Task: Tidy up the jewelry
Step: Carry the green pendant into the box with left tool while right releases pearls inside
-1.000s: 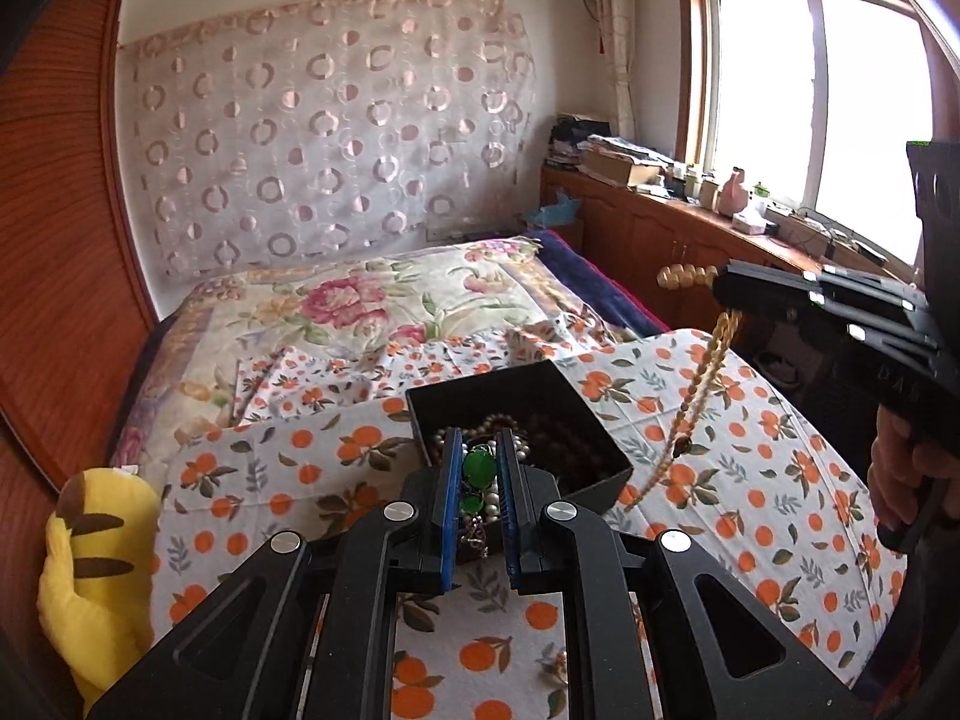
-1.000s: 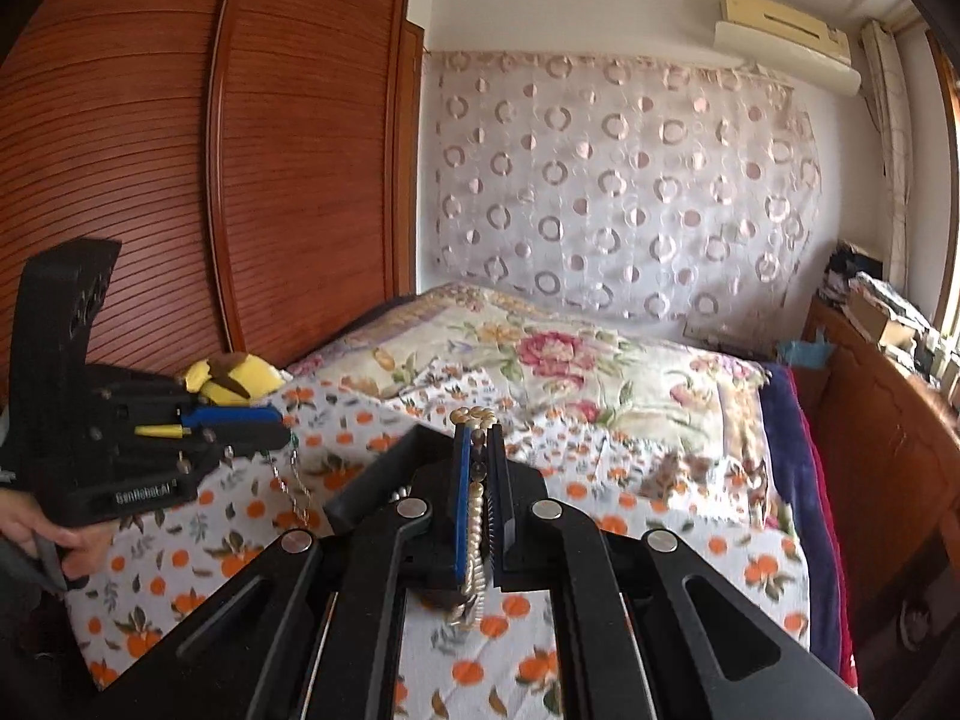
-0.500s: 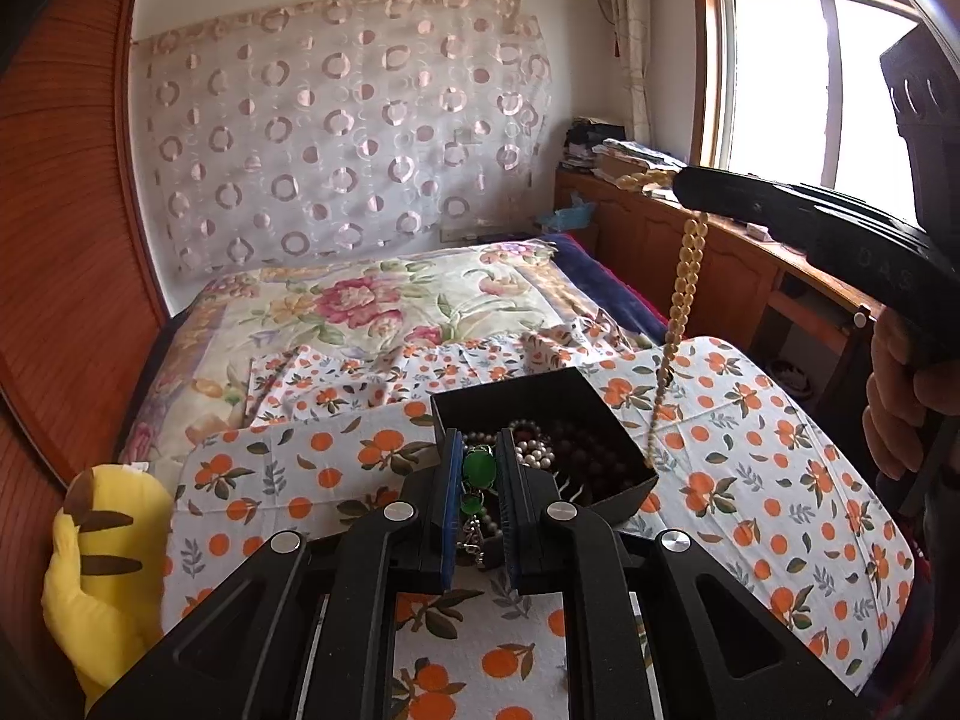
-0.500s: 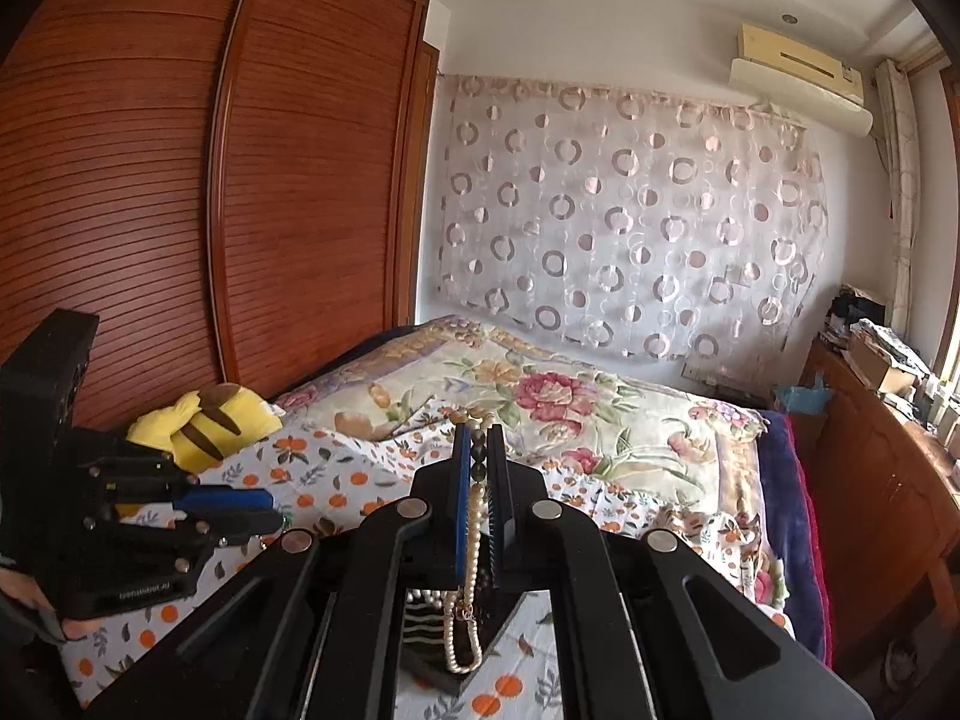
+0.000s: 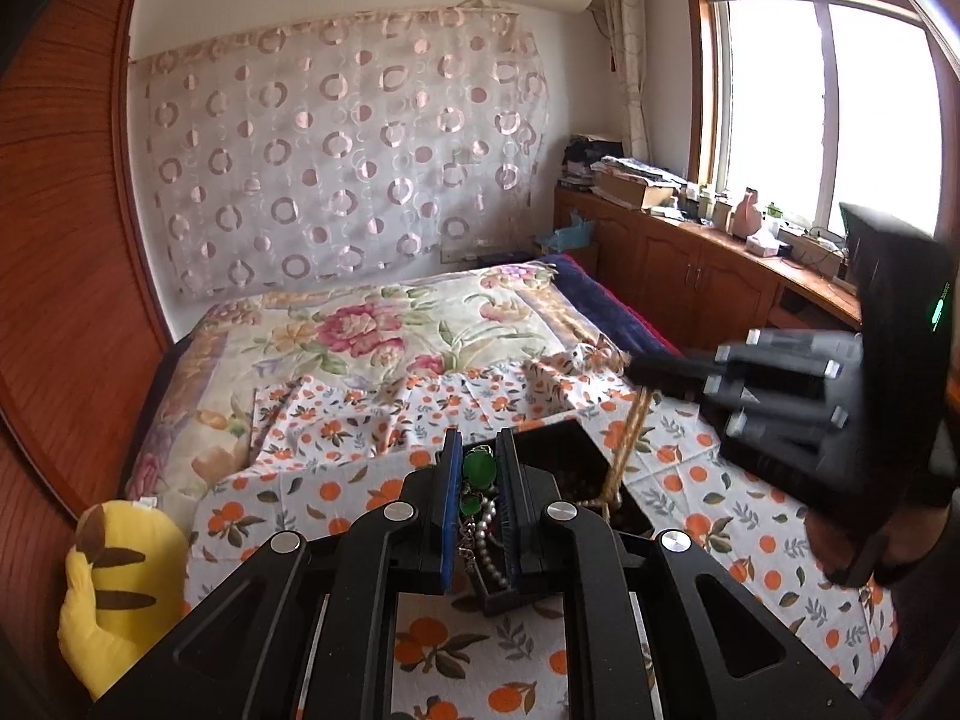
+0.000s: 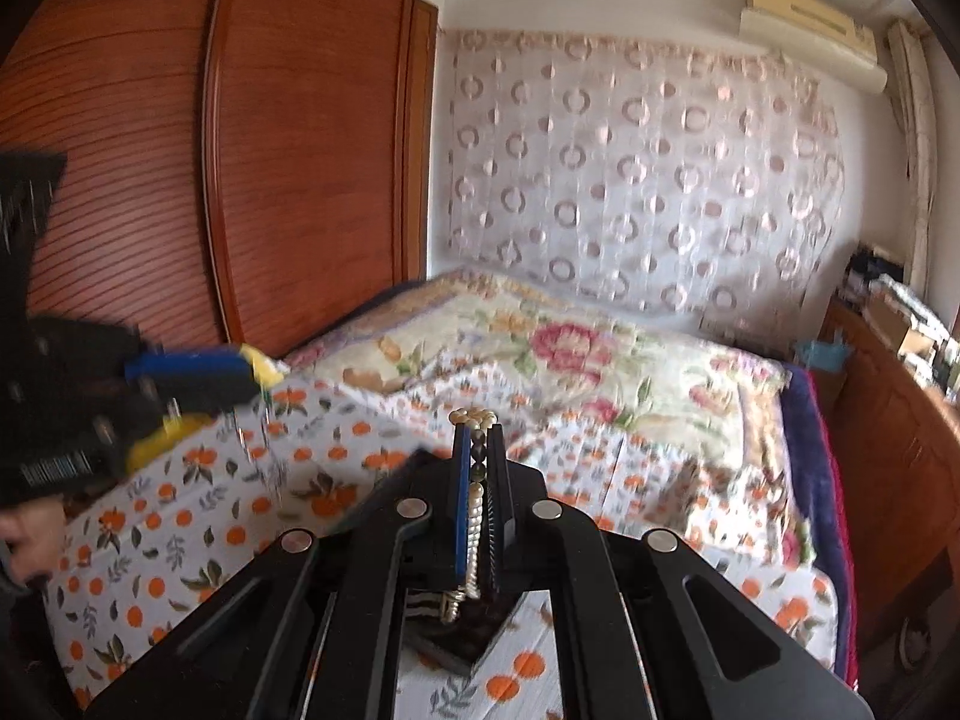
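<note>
**Green stones and pearls held over a black box**

Green stones on a chain [image 5: 478,483] sit pinched between the closed jaws of the left gripper [image 5: 478,501], its lower part dangling into the black jewelry box [image 5: 558,441] on the orange-print bedspread [image 5: 708,516]. At three o'clock the blurred right gripper [image 5: 639,369] clamps a cream bead necklace [image 5: 627,444] whose tail drops into the box. Gripper bodies hide most of the box; its contents are hard to make out. A yellow plush toy [image 5: 117,576] lies at eight o'clock, partly cut off.
</note>
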